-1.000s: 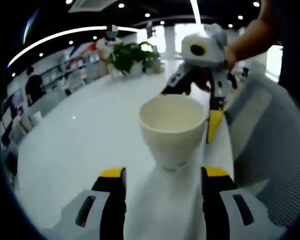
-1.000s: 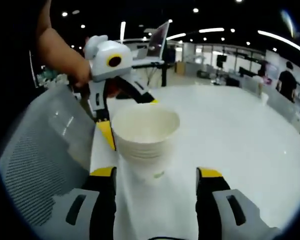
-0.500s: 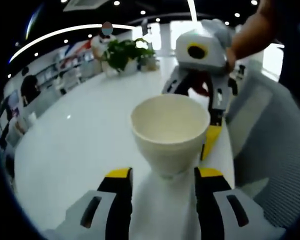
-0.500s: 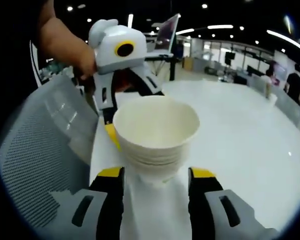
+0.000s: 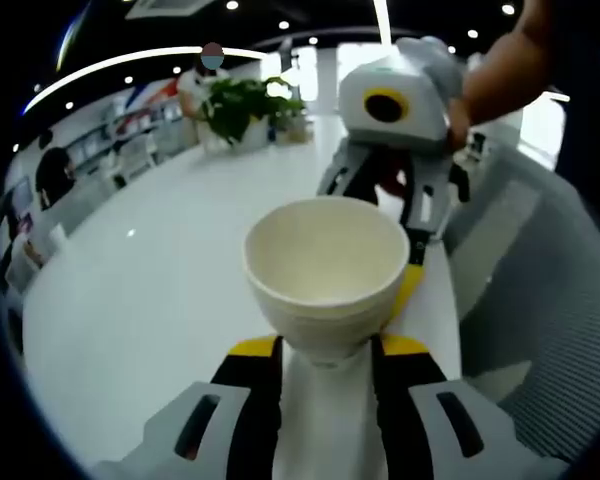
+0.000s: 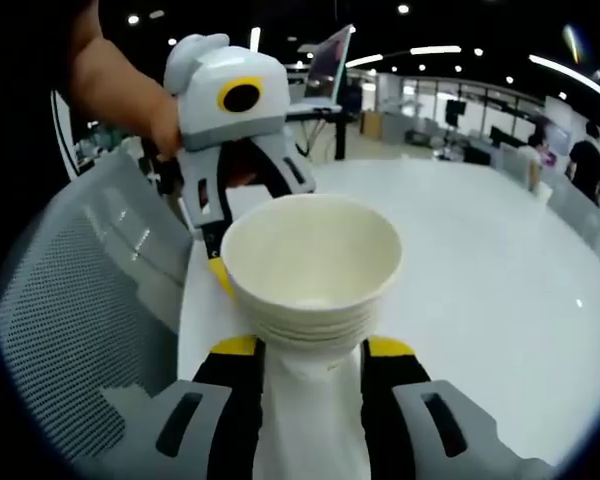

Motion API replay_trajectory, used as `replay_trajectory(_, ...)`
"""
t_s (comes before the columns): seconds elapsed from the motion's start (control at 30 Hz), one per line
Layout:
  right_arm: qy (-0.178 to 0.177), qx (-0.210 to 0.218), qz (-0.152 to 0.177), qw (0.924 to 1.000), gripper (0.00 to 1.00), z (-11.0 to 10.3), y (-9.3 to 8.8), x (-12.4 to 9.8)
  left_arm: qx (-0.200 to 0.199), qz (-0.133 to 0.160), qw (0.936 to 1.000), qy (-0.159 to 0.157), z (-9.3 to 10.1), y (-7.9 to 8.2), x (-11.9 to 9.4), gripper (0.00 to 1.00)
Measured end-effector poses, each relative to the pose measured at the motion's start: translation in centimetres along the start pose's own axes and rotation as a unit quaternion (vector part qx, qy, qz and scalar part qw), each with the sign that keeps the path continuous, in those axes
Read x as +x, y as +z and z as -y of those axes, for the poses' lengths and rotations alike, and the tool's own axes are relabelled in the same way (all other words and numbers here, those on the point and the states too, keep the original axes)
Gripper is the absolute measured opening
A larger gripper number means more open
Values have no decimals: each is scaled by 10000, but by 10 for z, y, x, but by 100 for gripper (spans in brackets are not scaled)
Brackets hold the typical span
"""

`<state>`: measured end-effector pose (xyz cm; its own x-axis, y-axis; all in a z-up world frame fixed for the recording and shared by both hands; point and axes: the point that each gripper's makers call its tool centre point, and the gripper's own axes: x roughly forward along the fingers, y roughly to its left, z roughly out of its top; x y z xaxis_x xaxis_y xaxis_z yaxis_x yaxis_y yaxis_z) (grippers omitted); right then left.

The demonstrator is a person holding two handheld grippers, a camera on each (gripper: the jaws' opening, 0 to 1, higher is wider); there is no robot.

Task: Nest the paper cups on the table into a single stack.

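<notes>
A stack of cream paper cups (image 5: 325, 270) stands upright on the white table (image 5: 150, 300), between two grippers that face each other. My left gripper (image 5: 327, 352) has its yellow-tipped jaws closed against the stack's narrow base. Seen from the right gripper view, the stack (image 6: 310, 265) shows several nested rims, and my right gripper (image 6: 312, 350) is likewise shut on its base. The right gripper (image 5: 392, 150), held by a hand, rises behind the cups in the left gripper view, one yellow fingertip (image 5: 408, 285) beside the cup. The left gripper (image 6: 230, 120) appears behind the cups in the right gripper view.
A grey mesh chair back (image 6: 70, 300) stands close to the table edge beside the cups. A potted plant (image 5: 245, 105) sits at the table's far end. An open laptop (image 6: 330, 70) stands far behind. White tabletop stretches away beyond the cups.
Both grippers have moved in toward the cup stack and their jaws have narrowed from wide apart to closed against its base. The stack now looks larger and nearer in both views.
</notes>
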<state>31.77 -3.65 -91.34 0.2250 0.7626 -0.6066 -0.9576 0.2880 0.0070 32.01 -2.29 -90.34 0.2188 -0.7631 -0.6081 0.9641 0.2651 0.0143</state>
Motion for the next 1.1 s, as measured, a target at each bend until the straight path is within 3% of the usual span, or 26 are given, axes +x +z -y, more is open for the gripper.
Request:
replay_trajectory(0.27, -24, 6, 9, 10000, 35, 1, 0, -1, -30, -45, 10000, -25, 0, 2, 0, 33)
replay_trajectory(0.47, -101, 61, 101, 9999, 35, 11, 8, -8, 65, -86, 9999, -48, -8, 13, -2, 33)
replay_trajectory(1.1, -231, -113, 107, 9996, 35, 74, 38, -9, -21, 20, 10000, 77, -70, 44, 2, 33)
